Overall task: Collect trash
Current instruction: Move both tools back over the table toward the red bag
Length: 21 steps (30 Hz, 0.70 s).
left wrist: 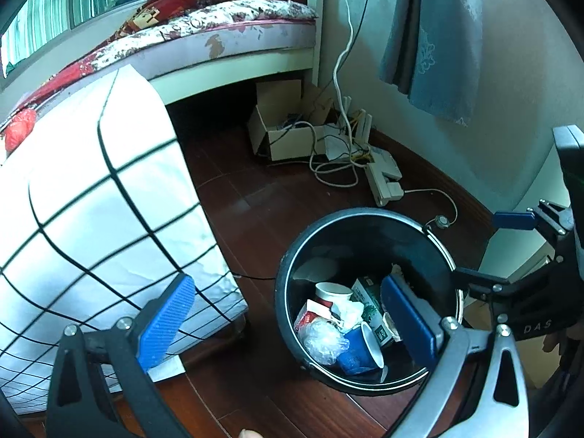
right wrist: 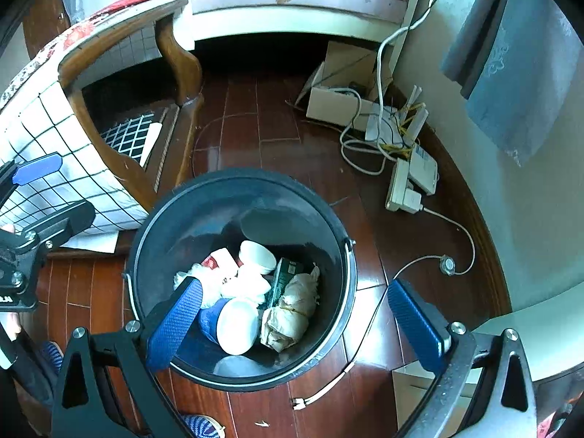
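A black round trash bin (left wrist: 288,273) (right wrist: 339,219) stands on the dark wooden floor. It holds paper cups (left wrist: 330,292) (right wrist: 237,325), a blue cup (left wrist: 356,350), crumpled plastic (left wrist: 323,341), a green carton (right wrist: 283,279) and a wad of brown paper (right wrist: 292,310). My left gripper (left wrist: 288,325) is open and empty, to the left of the bin, with its right finger (left wrist: 408,317) over the bin. My right gripper (right wrist: 295,328) is open and empty above the bin's near rim. The right gripper also shows at the right edge of the left wrist view (left wrist: 518,233).
A low table with a white checked cloth (left wrist: 91,200) (right wrist: 54,138) stands left of the bin. Behind it is a bed (left wrist: 226,36). A cardboard box (left wrist: 281,120), tangled cables (right wrist: 365,146) and a power strip (right wrist: 405,186) lie by the wall. A blue curtain (left wrist: 438,36) hangs at the right.
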Motion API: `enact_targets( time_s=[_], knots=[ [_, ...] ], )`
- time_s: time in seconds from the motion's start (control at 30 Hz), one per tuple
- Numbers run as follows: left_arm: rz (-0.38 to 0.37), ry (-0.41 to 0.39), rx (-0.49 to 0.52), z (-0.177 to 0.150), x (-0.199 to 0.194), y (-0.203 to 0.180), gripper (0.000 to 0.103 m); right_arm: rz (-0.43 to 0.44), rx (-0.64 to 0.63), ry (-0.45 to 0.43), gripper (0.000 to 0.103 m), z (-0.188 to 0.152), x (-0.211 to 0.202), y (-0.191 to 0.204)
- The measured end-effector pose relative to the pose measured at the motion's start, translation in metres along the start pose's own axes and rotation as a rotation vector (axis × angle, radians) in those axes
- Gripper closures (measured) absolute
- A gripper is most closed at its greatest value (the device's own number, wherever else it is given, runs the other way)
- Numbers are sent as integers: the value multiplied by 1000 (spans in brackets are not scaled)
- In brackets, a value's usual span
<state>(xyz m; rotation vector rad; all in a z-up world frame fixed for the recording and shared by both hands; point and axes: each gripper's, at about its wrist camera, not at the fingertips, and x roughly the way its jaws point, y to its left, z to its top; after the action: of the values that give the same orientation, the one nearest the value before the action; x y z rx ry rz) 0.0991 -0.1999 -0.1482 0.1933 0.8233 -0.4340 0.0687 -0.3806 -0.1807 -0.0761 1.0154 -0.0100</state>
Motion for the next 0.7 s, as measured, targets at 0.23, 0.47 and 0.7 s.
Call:
enact_targets(
  time_s=[0.23, 0.47, 0.7],
  knots=[
    [13, -22, -6, 1, -20, 3, 1, -2, -10, -29, 1, 1, -14, 10],
    [33, -37, -22, -2, -35, 9, 1, 6, -20, -79, 1, 8, -36, 22],
    [55, -72, -34, -3, -57, 16, 1, 18, -28, -125, 1, 14, -53, 38]
  ],
)
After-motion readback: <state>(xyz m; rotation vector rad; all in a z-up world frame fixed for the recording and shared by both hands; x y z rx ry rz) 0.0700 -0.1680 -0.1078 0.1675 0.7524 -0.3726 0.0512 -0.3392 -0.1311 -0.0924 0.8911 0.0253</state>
